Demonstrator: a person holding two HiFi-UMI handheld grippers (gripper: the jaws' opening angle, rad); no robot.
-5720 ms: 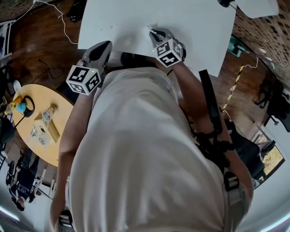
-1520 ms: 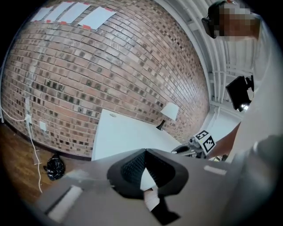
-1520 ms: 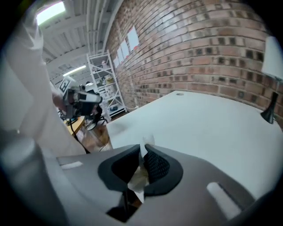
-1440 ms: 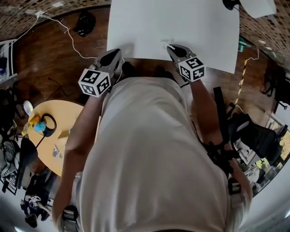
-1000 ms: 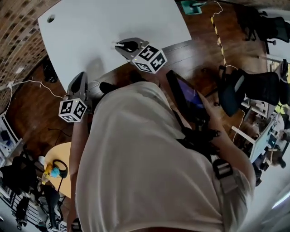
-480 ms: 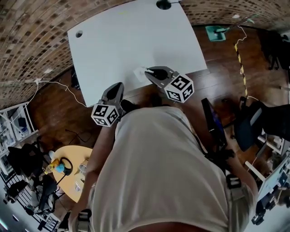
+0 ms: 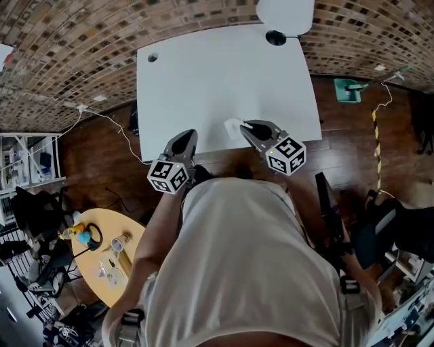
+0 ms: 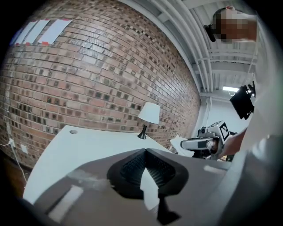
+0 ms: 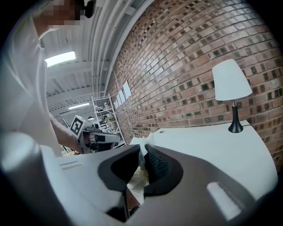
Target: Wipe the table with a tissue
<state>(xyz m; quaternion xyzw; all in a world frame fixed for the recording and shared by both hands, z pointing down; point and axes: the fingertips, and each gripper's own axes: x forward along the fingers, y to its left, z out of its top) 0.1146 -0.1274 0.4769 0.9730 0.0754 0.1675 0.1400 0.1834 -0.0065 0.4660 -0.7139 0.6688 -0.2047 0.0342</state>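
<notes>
The white table lies ahead of me, and both grippers hover at its near edge. My right gripper is shut on a crumpled white tissue just over the edge. In the right gripper view the tissue is pinched between the dark pads of the right gripper, with a tuft poking past the tips. My left gripper is level with it to the left, off the table's front edge. In its own view the left gripper has its tips together and holds nothing I can make out.
A white-shaded lamp stands at the table's far edge, and a cable hole is at the far left corner. A round yellow side table with small items is at lower left. A black chair is at right. Brick wall runs behind.
The head view has swung round, so the table now lies straight ahead. Both grippers have shifted along its near edge, closer together. The right gripper still holds the tissue.
</notes>
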